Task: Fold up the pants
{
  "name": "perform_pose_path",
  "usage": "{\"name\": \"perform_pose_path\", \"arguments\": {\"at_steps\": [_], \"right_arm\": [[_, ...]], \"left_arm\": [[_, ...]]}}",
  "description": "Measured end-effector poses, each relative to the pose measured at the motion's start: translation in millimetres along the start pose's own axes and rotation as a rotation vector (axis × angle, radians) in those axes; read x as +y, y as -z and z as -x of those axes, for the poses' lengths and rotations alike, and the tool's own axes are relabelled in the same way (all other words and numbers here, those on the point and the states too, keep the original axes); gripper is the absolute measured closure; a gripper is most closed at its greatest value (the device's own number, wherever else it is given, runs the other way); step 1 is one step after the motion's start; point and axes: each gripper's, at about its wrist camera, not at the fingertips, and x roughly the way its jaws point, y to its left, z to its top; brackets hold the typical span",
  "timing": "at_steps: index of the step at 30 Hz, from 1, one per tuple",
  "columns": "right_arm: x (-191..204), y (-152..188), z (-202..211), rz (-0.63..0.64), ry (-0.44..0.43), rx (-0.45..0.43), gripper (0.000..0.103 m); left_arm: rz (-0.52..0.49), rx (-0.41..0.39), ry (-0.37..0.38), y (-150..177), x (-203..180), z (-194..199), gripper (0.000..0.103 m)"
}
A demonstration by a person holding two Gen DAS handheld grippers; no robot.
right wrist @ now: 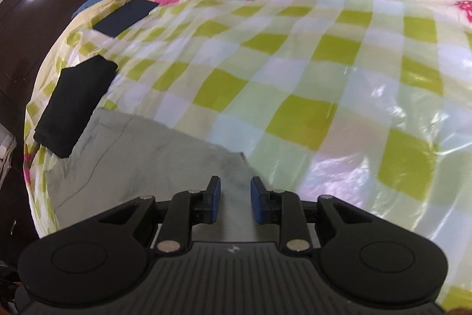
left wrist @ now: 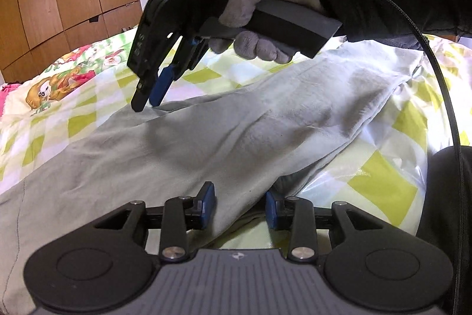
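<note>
Two views differed: only the left wrist camera showed the gloved hand [left wrist: 265, 16] and right gripper [left wrist: 150, 102], tips nearly together at the pants' [left wrist: 206, 138] far edge; whether they pinched cloth was unclear. The left gripper [left wrist: 240, 207] stood wide apart astride a fold. Right-camera view alone showed black folded clothes [right wrist: 76, 105]. The pants lay on the checked bedspread [right wrist: 295, 78], running lower left to upper right.

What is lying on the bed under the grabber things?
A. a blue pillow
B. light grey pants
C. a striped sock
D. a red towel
B: light grey pants lie spread on the checked bedcover, with the left gripper straddling one edge, jaws apart, and the right gripper touching down at the far edge.
</note>
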Motion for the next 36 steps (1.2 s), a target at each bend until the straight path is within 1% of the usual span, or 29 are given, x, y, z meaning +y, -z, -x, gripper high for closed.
{"name": "perform_pose_path", "arguments": {"at_steps": [1, 4, 7, 9, 10, 12, 15, 16, 23, 24, 26, 27, 29, 30, 31, 32, 34, 35, 36], "right_arm": [[-1.0, 0.4, -1.1, 0.000, 0.010, 0.004, 0.074], [-3.0, 1.7, -12.1, -0.003, 0.001, 0.030, 0.073], [-1.6, 0.6, -18.4, -0.014, -0.070, 0.033, 0.073], [-0.6, -1.4, -19.4, -0.006, -0.089, 0.036, 0.074], [-1.5, -2.3, -18.7, -0.004, -0.099, 0.035, 0.075], [-4.8, -4.9, -17.0, -0.006, -0.090, 0.027, 0.079], [-10.7, -9.0, -19.2, -0.039, -0.100, 0.031, 0.090], [-11.6, -10.6, -20.5, -0.056, -0.096, 0.029, 0.101], [-9.3, -30.5, -23.8, -0.063, -0.031, -0.035, 0.101], [-8.4, -32.4, -26.8, -0.053, -0.014, -0.033, 0.101], [-10.3, -34.2, -33.1, -0.052, 0.006, 0.007, 0.095], [-10.9, -32.7, -31.2, -0.052, 0.038, -0.004, 0.095], [-13.4, -26.8, -17.9, -0.059, 0.065, -0.035, 0.095], [-15.4, -22.1, -6.5, -0.082, 0.085, -0.066, 0.095], [-16.0, -15.1, 7.9, -0.099, 0.114, -0.097, 0.092], [-14.1, -6.6, 22.4, -0.092, 0.139, -0.128, 0.092], [-8.6, 20.5, 51.6, -0.089, 0.163, -0.161, 0.091], [-7.3, 36.4, 64.1, -0.112, 0.172, -0.164, 0.086], [-7.2, 54.9, 75.5, -0.142, 0.177, -0.162, 0.084]], "left_arm": [[0.002, 0.000, 0.001, 0.0, 0.0, 0.3, 0.054], [0.006, -0.002, 0.001, -0.4, 0.8, 0.5, 0.054], [0.011, -0.007, -0.006, -0.5, 1.7, 0.7, 0.054], [0.019, -0.010, -0.009, -0.9, 3.3, 0.6, 0.054], [0.023, -0.013, -0.011, -1.0, 4.2, 0.9, 0.054], [0.032, -0.023, -0.017, -1.3, 6.0, 1.7, 0.054], [0.039, -0.019, -0.016, -1.6, 7.3, -0.3, 0.054], [0.037, -0.019, -0.018, -1.5, 7.0, -0.5, 0.054], [0.025, -0.002, -0.025, 0.9, 5.0, -7.1, 0.052], [0.027, 0.001, -0.026, 1.0, 5.3, -8.4, 0.051], [0.030, 0.007, -0.027, 1.1, 5.3, -9.8, 0.049], [0.029, 0.007, -0.028, 1.1, 5.2, -9.6, 0.048], [0.020, 0.005, -0.033, 1.4, 3.8, -9.4, 0.048], [0.014, 0.005, -0.037, 1.4, 2.8, -9.8, 0.048], [0.009, 0.004, -0.040, 1.9, 2.2, -10.1, 0.048], [0.005, 0.003, -0.043, 1.9, 1.7, -10.0, 0.048], [-0.004, 0.000, -0.049, 2.1, 0.5, -9.7, 0.048], [-0.009, -0.001, -0.053, 2.2, -0.3, -9.8, 0.048], [-0.013, -0.002, -0.057, 2.2, -1.0, -9.9, 0.047]]}}
